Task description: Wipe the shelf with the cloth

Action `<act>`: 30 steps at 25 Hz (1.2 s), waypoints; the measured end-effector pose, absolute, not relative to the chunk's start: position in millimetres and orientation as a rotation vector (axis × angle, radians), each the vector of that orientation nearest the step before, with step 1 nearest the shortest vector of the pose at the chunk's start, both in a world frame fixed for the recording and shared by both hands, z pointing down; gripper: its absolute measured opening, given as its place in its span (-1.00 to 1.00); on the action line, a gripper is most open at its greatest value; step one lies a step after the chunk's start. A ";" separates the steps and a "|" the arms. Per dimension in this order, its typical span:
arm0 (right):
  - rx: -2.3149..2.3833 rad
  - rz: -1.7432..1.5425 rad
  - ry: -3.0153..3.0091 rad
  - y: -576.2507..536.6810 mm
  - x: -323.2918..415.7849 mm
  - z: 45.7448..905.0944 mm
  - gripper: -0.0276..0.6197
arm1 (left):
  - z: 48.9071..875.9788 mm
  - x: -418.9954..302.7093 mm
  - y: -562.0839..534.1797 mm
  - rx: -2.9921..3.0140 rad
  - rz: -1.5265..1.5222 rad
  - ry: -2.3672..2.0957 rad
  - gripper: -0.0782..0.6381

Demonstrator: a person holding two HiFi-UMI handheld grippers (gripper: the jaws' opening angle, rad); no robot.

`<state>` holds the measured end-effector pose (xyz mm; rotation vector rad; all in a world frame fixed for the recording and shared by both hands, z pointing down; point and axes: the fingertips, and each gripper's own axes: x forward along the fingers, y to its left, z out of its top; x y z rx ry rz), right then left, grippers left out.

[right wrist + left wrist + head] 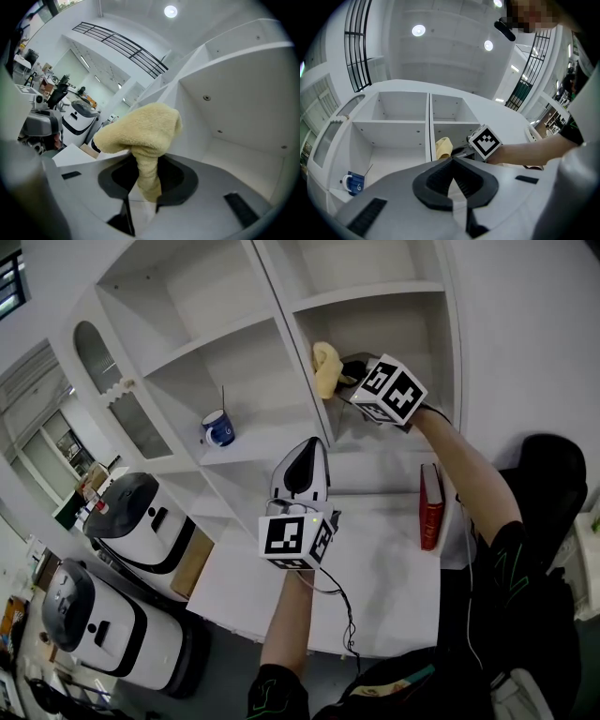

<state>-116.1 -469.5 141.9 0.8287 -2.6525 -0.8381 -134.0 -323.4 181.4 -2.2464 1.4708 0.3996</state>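
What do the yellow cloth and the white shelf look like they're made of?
Cloth: likely terry or microfibre, given its nubby looped pile and limp folds.
Shelf: probably painted or laminated board, with a smooth matte white surface and small peg holes.

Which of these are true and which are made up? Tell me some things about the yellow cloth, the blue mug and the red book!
1. The right gripper holds the yellow cloth in its jaws. True.
2. The blue mug sits in the same compartment as the cloth. False: it is in the compartment left of the divider.
3. The left gripper holds the red book. False: its jaws are shut on nothing, and the book rests on the white counter.
4. The cloth is close to the divider. True.
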 end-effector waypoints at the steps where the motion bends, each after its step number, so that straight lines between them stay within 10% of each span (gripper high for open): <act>1: 0.812 -0.849 -2.654 -464.1 -116.9 142.8 -0.58 | 182.0 -133.3 -323.8 -2.251 0.403 1.469 -0.78; 30: 0.805 -1.082 -2.126 -496.4 -84.3 208.8 -0.58 | 218.2 -156.4 -330.4 -2.291 0.408 1.552 -0.78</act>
